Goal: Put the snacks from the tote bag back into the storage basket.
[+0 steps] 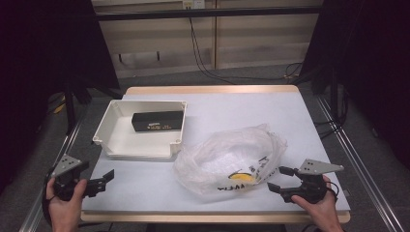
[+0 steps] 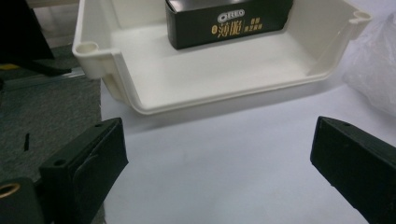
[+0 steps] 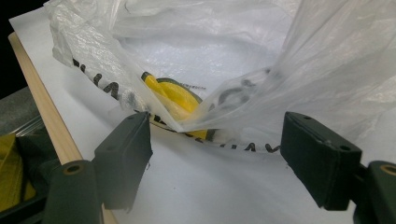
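- The thin clear plastic bag (image 1: 231,159) lies crumpled just beside the white plastic tray (image 1: 112,145), on the side toward the right gripper (image 1: 281,180). Black lettering and a yellow print run along its near edge.
- It looks very light, limp and slippery. I would expect it to slide or bunch when pushed, so a pinch on a raised fold of film (image 3: 184,123) should hold better than pressing on the flat part.
- The black Oreo box (image 1: 158,121) rests inside the tray, against its far wall. It looks stiff and light, and could be taken across its narrow sides.
- The right gripper's jaws stand wide apart, holding nothing, with the bag's near edge just ahead of them.
- The left gripper (image 1: 107,178), off the tray's near left corner, is likewise spread wide and empty.
- Count: one bag, one tray, one box, two grippers.
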Demonstrator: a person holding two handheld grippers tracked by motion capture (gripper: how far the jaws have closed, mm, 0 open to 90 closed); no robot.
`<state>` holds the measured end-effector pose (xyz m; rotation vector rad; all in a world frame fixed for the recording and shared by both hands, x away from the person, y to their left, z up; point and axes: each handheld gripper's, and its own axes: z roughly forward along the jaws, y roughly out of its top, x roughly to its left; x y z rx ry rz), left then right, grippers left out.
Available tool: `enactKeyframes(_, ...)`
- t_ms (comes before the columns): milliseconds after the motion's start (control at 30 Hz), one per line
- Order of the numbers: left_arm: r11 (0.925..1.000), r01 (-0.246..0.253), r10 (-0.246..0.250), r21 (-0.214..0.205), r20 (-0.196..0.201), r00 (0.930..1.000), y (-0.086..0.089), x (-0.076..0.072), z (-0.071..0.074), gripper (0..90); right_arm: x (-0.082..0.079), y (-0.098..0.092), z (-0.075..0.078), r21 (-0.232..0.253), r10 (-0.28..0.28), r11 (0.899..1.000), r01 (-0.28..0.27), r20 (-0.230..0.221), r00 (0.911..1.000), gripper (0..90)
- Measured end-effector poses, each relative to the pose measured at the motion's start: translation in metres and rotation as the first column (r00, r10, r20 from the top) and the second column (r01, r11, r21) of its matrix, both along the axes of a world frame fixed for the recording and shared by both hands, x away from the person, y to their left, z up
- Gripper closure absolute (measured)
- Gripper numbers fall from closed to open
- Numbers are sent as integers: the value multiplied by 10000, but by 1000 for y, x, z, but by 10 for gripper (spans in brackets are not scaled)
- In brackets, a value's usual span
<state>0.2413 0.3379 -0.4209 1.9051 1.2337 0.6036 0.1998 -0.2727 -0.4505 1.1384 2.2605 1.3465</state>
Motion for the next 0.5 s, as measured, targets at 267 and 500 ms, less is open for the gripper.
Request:
enactKeyframes(267,9968,685,-695,-423,-210,9974,-28,-22,-10,35,-1,-2,0,26,-137,9999,137,22,9999,241)
enactKeyframes(500,9957,435,-383,-812,646,9972,-30,-27,-12,27,-1,-3,0,9,-184,9998,184,110,9998,241)
